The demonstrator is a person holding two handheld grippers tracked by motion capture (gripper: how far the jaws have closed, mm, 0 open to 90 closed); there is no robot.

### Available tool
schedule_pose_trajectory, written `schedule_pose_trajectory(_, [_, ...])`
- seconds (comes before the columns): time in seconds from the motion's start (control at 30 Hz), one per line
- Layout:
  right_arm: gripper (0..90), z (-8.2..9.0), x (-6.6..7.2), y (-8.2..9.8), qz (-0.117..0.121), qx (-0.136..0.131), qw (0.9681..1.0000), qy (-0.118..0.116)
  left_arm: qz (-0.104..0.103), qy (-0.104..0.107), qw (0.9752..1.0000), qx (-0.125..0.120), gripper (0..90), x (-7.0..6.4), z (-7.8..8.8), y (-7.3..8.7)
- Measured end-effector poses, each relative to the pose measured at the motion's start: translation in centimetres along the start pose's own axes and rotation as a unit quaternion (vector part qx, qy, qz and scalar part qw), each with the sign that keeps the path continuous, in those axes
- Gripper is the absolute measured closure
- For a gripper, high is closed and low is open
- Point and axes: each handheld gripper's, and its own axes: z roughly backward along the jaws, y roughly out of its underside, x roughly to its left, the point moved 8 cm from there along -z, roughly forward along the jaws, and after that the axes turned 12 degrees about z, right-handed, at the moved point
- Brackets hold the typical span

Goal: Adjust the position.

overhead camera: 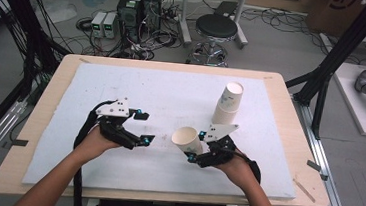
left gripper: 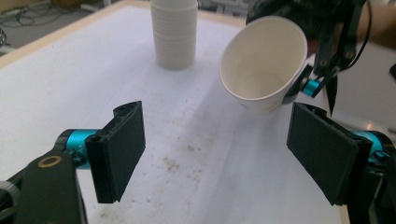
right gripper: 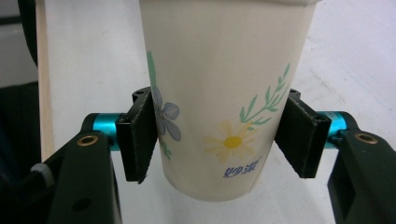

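A: Which hand has the paper cup right now?

B: The right gripper. Its two black pads are clamped on the cup's side wall, one on each side, low down near the base. You can see that plainly in the right gripper view, with the flower print between the pads

A: And how does the cup lie?

B: Tipped over. Its long axis runs roughly level, with the open mouth turned toward the left gripper and the base pointing back at the right hand. From the left gripper view you look straight into the mouth of the cup

A: What is the left gripper doing?

B: Nothing is in it. Its jaws stand wide apart over the white mat, with only bare mat between them

A: So how do the two sit to each other?

B: The cup hangs between the two hands, above the mat, just right of the middle, close to the right hand and a little apart from the left. The stack of cups stands upright behind it, toward the far right of the mat

A: What does the next move hinge on, then?

B: I'd say on that mouth facing left; if the left gripper is to take the cup, the rim is the near end for it
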Motion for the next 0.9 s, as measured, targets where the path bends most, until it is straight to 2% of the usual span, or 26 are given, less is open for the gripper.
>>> schedule_pose_trajectory(0.1, [35.6,0.2,0.0,0.5,-0.016,-0.017,0.9997,0.005,0.008,-0.003,0.999,-0.044,19.6,0.3,0.5,0.2])
schedule_pose_trajectory(0.2, [35.5,0.4,-0.1,0.9,-0.026,-0.035,0.999,0.014,0.009,-0.019,0.9974,-0.069,19.6,0.8,0.9,0.5])
schedule_pose_trajectory(0.27, [35.4,0.5,-0.2,0.9,-0.028,-0.048,0.9983,0.021,0.013,-0.039,0.9956,-0.084,19.3,1.3,1.1,0.8])
schedule_pose_trajectory(0.43, [35.3,1.0,-0.6,0.8,-0.032,-0.081,0.9953,0.043,0.024,-0.062,0.9911,-0.115,18.6,2.0,1.4,2.1])
schedule_pose_trajectory(0.53, [35.2,1.2,-0.7,0.9,-0.038,-0.093,0.9938,0.048,0.026,-0.077,0.9906,-0.11,18.6,2.5,1.4,3.2])
schedule_pose_trajectory(0.6, [35.1,1.3,-0.9,0.9,-0.04,-0.097,0.9929,0.055,0.029,-0.085,0.9896,-0.112,18.6,2.8,1.6,3.3])
schedule_pose_trajectory(0.73, [35.1,1.7,-1.3,0.9,-0.046,-0.12,0.9891,0.072,0.031,-0.09,0.9886,-0.117,18.7,3.0,2.0,3.7])
schedule_pose_trajectory(0.9, [35.0,1.8,-1.8,1.2,-0.057,-0.13,0.9858,0.089,0.027,-0.101,0.9884,-0.109,18.9,3.3,2.1,4.4])
